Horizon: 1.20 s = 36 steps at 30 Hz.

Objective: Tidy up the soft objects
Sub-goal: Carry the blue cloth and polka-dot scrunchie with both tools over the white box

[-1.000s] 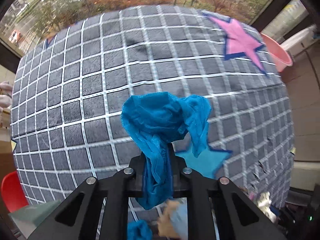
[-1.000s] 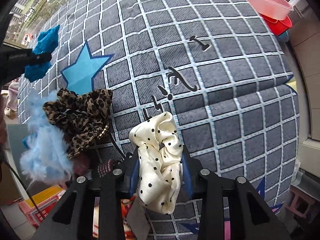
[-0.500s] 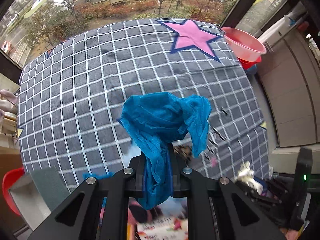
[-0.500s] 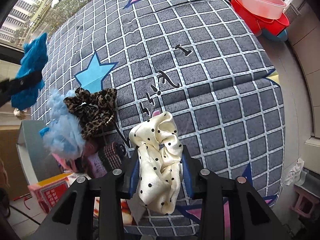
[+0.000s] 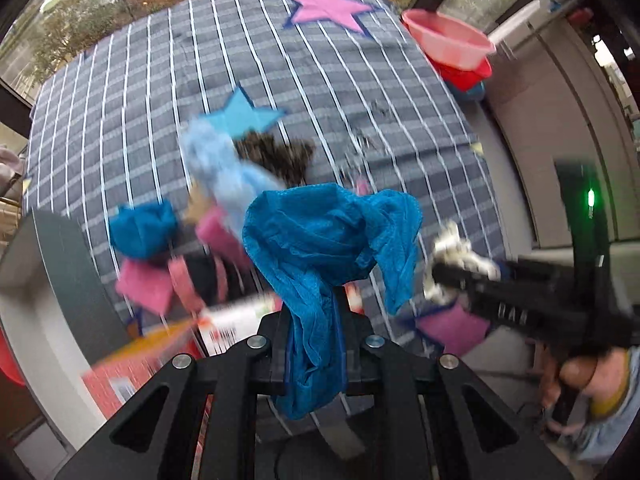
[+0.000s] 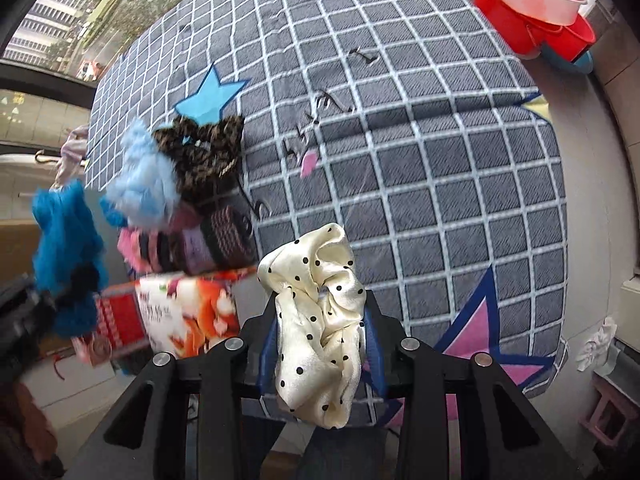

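Note:
My left gripper (image 5: 314, 332) is shut on a blue mesh scrunchie (image 5: 328, 240), held high above the grey checked bed cover (image 5: 320, 80). My right gripper (image 6: 320, 320) is shut on a cream polka-dot satin scrunchie (image 6: 316, 312). In the left wrist view the right gripper (image 5: 452, 276) shows at the right with the cream scrunchie (image 5: 456, 252). In the right wrist view the left gripper's blue scrunchie (image 6: 66, 248) hangs at the left. A pile lies at the cover's near-left edge: a pale blue fluffy piece (image 6: 146, 184), a leopard-print scrunchie (image 6: 204, 152) and striped knit items (image 6: 216, 240).
A red and orange printed box (image 6: 168, 316) sits just below the pile. Another blue piece (image 5: 142, 230) and pink items (image 5: 146, 284) lie there too. Pink and red basins (image 6: 532, 8) stand at the bed's far right corner. A grey-white bin (image 5: 52, 280) is at the left.
Both grippers have risen and pulled back toward the bed's near edge, each still gripping its scrunchie. The left has swung far sideways, so the pile and the right gripper now show in its view.

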Available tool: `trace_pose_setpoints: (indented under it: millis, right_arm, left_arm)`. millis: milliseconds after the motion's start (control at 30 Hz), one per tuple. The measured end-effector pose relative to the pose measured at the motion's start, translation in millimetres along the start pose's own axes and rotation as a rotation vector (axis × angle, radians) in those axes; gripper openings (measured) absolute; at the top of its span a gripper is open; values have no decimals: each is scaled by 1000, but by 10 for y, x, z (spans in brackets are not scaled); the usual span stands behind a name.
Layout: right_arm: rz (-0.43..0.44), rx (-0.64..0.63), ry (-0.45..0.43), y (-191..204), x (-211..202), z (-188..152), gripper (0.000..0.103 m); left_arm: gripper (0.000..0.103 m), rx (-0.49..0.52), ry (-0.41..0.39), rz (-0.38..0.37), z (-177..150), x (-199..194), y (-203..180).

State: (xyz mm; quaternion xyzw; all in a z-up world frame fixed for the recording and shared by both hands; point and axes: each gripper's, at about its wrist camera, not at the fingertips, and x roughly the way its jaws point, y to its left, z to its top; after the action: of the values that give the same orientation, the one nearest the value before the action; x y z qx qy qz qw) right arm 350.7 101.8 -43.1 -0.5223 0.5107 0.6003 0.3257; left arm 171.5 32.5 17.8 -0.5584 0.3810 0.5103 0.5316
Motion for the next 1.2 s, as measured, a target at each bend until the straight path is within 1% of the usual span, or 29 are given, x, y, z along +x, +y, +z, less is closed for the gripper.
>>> trace_pose_setpoints:
  millis: [167, 333, 467, 633, 767, 833, 900, 933, 1000, 1100, 1200]
  right_arm:
    - [31, -53, 44, 47, 72, -143, 38]
    - [53, -102, 80, 113, 158, -220, 38]
    - [53, -115, 101, 182, 213, -321, 38]
    - [50, -105, 91, 316, 224, -548, 38]
    - [48, -70, 71, 477, 265, -797, 39]
    - [37, -42, 69, 590, 304, -961, 38]
    - [46, -25, 74, 708, 337, -1084, 38]
    - [44, -28, 76, 801, 363, -1154, 38]
    - [42, -44, 81, 997, 396, -1262, 38]
    - [54, -103, 79, 1333, 400, -1330, 38]
    - [84, -178, 79, 1693, 375, -1335, 39]
  left_arm:
    - [17, -20, 62, 6, -304, 68, -73]
    - [17, -20, 92, 25, -546, 96, -116]
    - [17, -13, 107, 20, -663, 98, -98]
    - [18, 50, 116, 9, -815, 128, -62]
    - [18, 151, 108, -7, -1052, 102, 17]
    - [18, 196, 107, -17, -1184, 53, 96]
    - [18, 232, 97, -23, -1291, -11, 176]
    - [18, 247, 107, -23, -1345, -55, 233]
    - [18, 258, 83, -26, -1457, -168, 391]
    - [18, 229, 41, -21, -1576, -354, 657]
    - [18, 138, -8, -9, -1698, -559, 1029]
